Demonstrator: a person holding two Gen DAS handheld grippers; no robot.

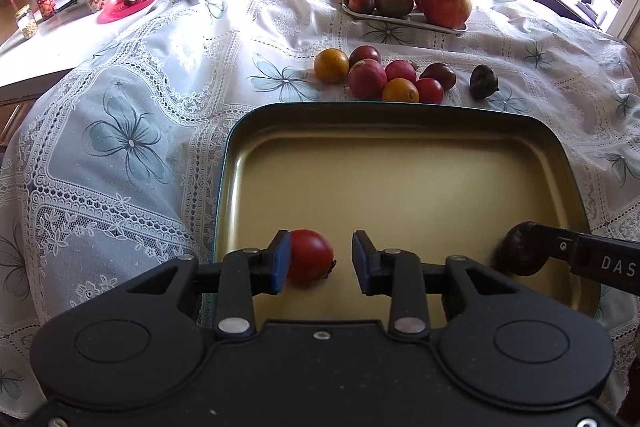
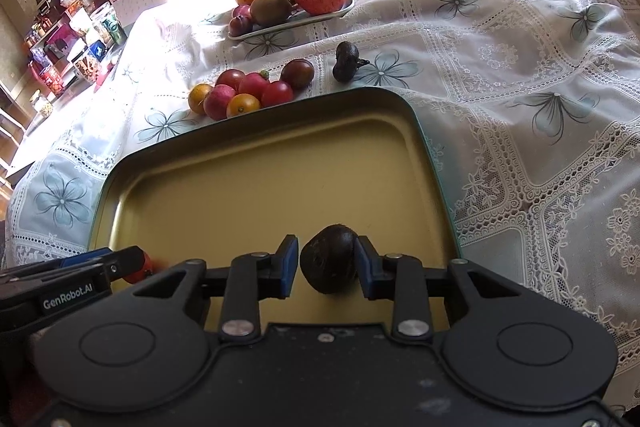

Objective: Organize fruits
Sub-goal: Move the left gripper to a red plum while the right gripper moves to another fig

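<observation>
A gold tray (image 1: 380, 107) with a teal rim lies on the lace tablecloth in front of both grippers. My left gripper (image 1: 322, 261) is open over the tray's near left. A red cherry tomato (image 1: 310, 255) rests on the tray floor against its left pad, well clear of the right pad. My right gripper (image 2: 328, 261) hovers over the near right of the tray (image 2: 260, 131). A dark round fruit (image 2: 329, 259) sits on the floor between its pads, touching the right one, with a sliver of gap on the left. In the left wrist view, that dark fruit (image 1: 520, 249) shows at the right.
Beyond the tray lies a cluster of small red, purple and orange fruits (image 1: 368, 77) and one dark wrinkled fruit (image 1: 483, 81). Farther back a pale tray (image 1: 400, 21) holds an apple (image 1: 444, 3), kiwis, an orange and plums. A cluttered side table stands far left.
</observation>
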